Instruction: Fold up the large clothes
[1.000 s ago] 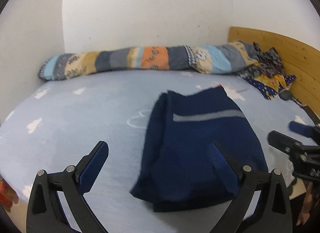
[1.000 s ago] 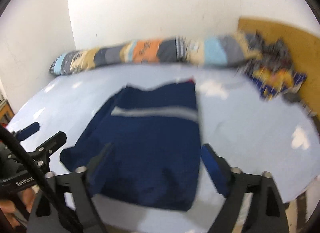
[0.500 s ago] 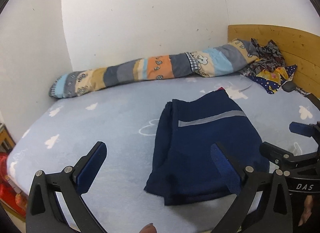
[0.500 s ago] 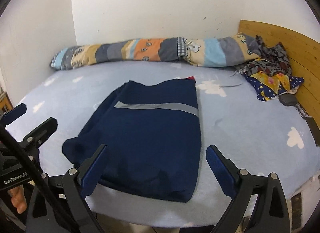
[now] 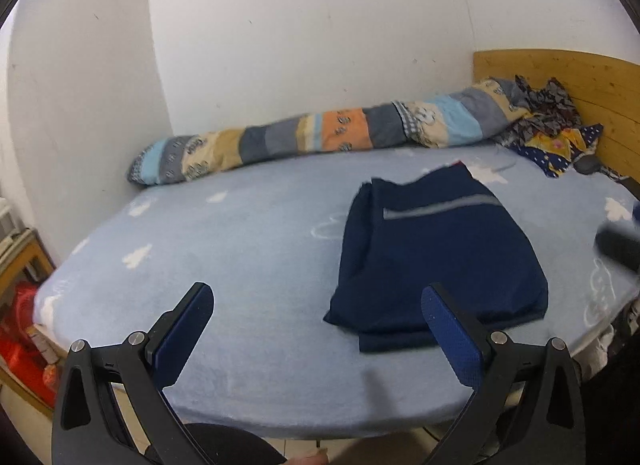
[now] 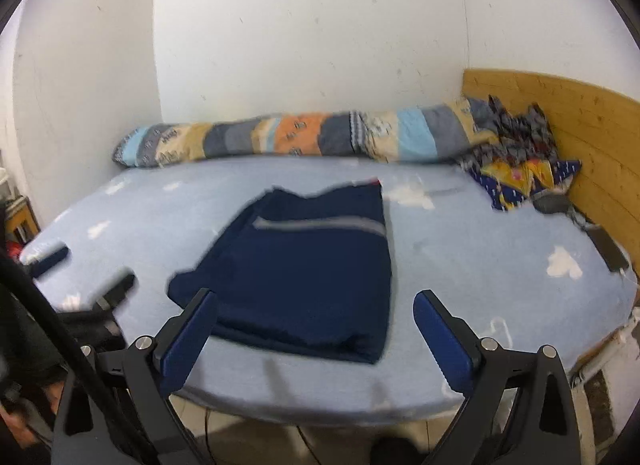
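A navy garment (image 5: 436, 257) with a grey stripe lies folded into a flat rectangle on the light blue bed (image 5: 240, 265); the right wrist view shows the same garment (image 6: 304, 265) at centre. My left gripper (image 5: 316, 325) hangs open over the bed's near edge, left of the garment, holding nothing. My right gripper (image 6: 314, 329) is open too, above the near edge just short of the garment's front hem, with nothing between its fingers. Each view catches the other gripper blurred at its side.
A long patchwork bolster (image 5: 320, 137) lies along the white back wall. Crumpled patterned clothes (image 5: 556, 133) sit at the wooden headboard (image 5: 580, 85) on the right, with dark small items beside them. Red stuff (image 5: 20, 329) and wooden furniture stand left of the bed.
Both grippers have pulled back and up from the bed, so the garment looks smaller and farther. The garment lies unmoved. Both stay open.
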